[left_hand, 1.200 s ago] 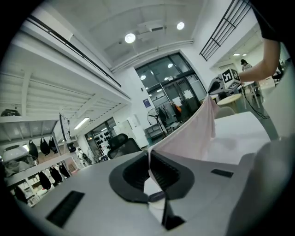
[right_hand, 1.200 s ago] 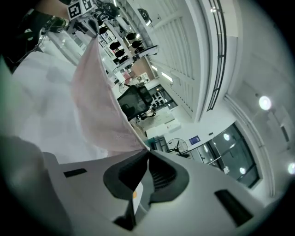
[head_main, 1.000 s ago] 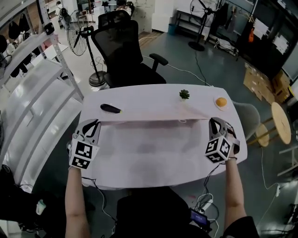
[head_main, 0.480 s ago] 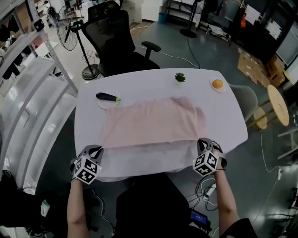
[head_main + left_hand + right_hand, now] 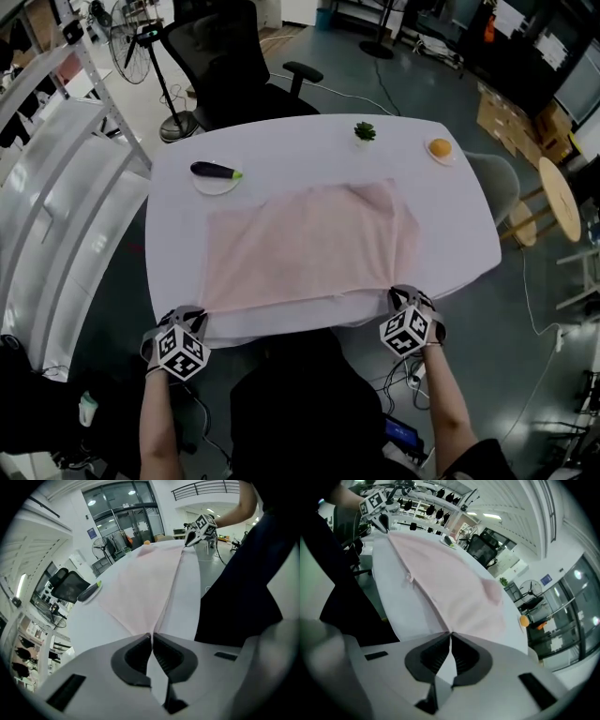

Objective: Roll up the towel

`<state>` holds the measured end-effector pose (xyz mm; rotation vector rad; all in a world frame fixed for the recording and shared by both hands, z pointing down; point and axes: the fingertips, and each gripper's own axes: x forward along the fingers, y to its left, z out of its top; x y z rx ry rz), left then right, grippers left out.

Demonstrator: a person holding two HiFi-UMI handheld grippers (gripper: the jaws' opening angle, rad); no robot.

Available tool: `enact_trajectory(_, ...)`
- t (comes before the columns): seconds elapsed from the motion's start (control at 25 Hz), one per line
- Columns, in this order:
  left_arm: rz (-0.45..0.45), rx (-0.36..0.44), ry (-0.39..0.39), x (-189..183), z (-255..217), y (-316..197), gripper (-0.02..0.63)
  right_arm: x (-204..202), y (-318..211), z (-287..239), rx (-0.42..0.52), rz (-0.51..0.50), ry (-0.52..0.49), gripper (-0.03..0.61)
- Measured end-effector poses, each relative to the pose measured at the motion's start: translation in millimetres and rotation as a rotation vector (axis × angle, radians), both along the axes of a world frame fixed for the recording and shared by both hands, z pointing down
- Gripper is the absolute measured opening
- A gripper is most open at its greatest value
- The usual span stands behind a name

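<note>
Pink cloth covers the middle of the white table (image 5: 281, 141): the towel (image 5: 309, 244) lies spread flat, its long axis running left to right along the table's near rim. The left gripper (image 5: 192, 317) pinches its near left corner and the right gripper (image 5: 399, 298) its near right corner. In each gripper view the jaws are pressed together with a thin sheet of the fabric caught between the pads.

From both grippers the whole towel stretches forward, away from the person, so a roll would most likely start at the held hem and travel toward the far side. Neither hand is nearer; they sit level with each other, one at each end of that hem.

Beside the hem a pale strip runs to the rim; whether that is bare table or an under-layer, I cannot tell. The towel's far right corner (image 5: 380, 199) is rumpled and may roll unevenly.

Beyond the far edge there is a band of bare table. An eggplant on a plate (image 5: 216, 172) lies just off the far left corner, while a small potted plant (image 5: 365, 132) and an orange (image 5: 439, 147) stand farther back.
</note>
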<state>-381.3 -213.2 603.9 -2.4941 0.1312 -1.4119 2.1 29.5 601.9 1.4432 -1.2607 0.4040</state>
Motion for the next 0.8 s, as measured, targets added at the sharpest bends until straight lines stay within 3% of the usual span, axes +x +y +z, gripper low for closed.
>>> enact_trajectory(0.12, -0.03, -0.056, 0.004, 0, 7, 4, 0.04, -4, -1, 11, 0.008, 0.032, -0.094, 0.06)
enact_trajectory(0.24, -0.07, -0.17, 0.018, -1, 5, 13, 0.282, -4, -3, 5, 0.047, 0.048, -0.167, 0.185)
enact_trajectory(0.28, -0.085, -0.184, 0.041, 2, -2, 12, 0.308, 1, -6, -3, 0.079, 0.058, -0.183, 0.211)
enact_trajectory(0.52, -0.196, -0.176, 0.218, 53, -53, -9, 0.302, 75, -14, -36, 0.243, 0.223, -0.305, 0.236)
enact_trajectory(0.64, -0.214, -0.166, 0.25, 91, -59, -7, 0.282, 114, -9, -30, 0.224, 0.249, -0.321, 0.235)
enact_trajectory(0.8, -0.213, -0.18, 0.232, 139, -51, 13, 0.276, 156, -10, -16, 0.168, 0.23, -0.351, 0.235)
